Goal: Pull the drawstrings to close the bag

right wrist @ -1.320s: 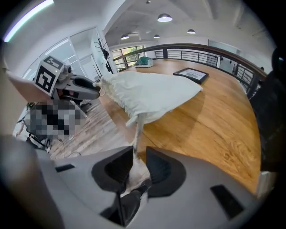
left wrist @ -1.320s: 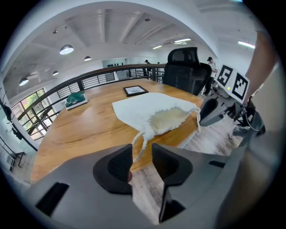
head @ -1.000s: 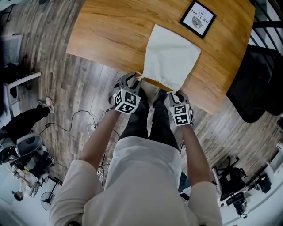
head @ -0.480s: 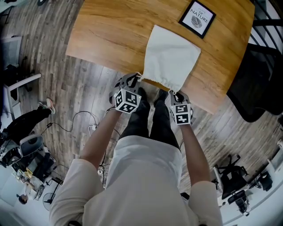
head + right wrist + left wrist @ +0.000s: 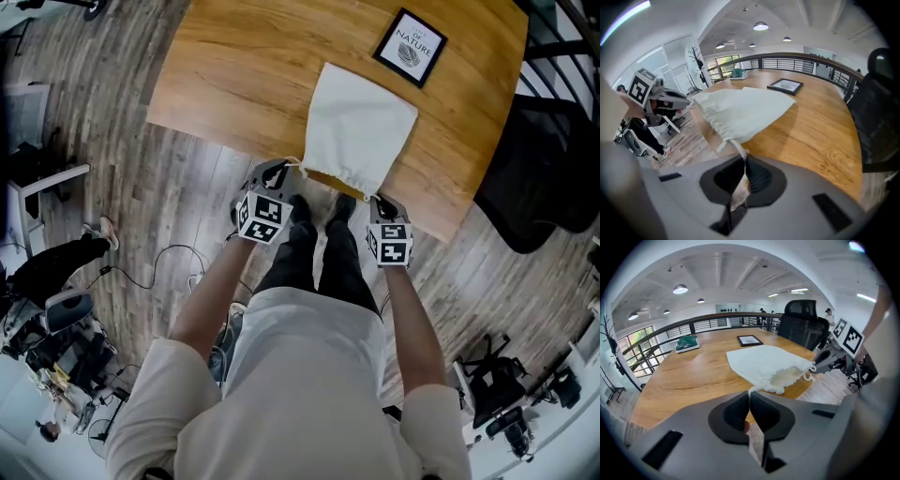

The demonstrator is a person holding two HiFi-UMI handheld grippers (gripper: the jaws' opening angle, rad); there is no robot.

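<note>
A white cloth drawstring bag (image 5: pixel 361 127) lies on the wooden table (image 5: pixel 234 66), its gathered mouth at the near edge. My left gripper (image 5: pixel 292 169) is at the mouth's left corner. Its jaws have just been closing and are now shut on the left drawstring (image 5: pixel 751 391), which runs up to the bag (image 5: pixel 764 362). My right gripper (image 5: pixel 377 199) is at the right corner, shut on the right drawstring (image 5: pixel 738 147) that leads to the bag (image 5: pixel 740 110). The mouth sags slightly open between the two cords.
A framed picture (image 5: pixel 411 47) lies beyond the bag. A black office chair (image 5: pixel 544 159) stands to the right of the table. A green object (image 5: pixel 686 343) sits at the table's far corner. The person's legs are just below the near edge.
The right gripper has shifted a little to the right and rolled. The left gripper has edged slightly outward. The bag lies where it was.
</note>
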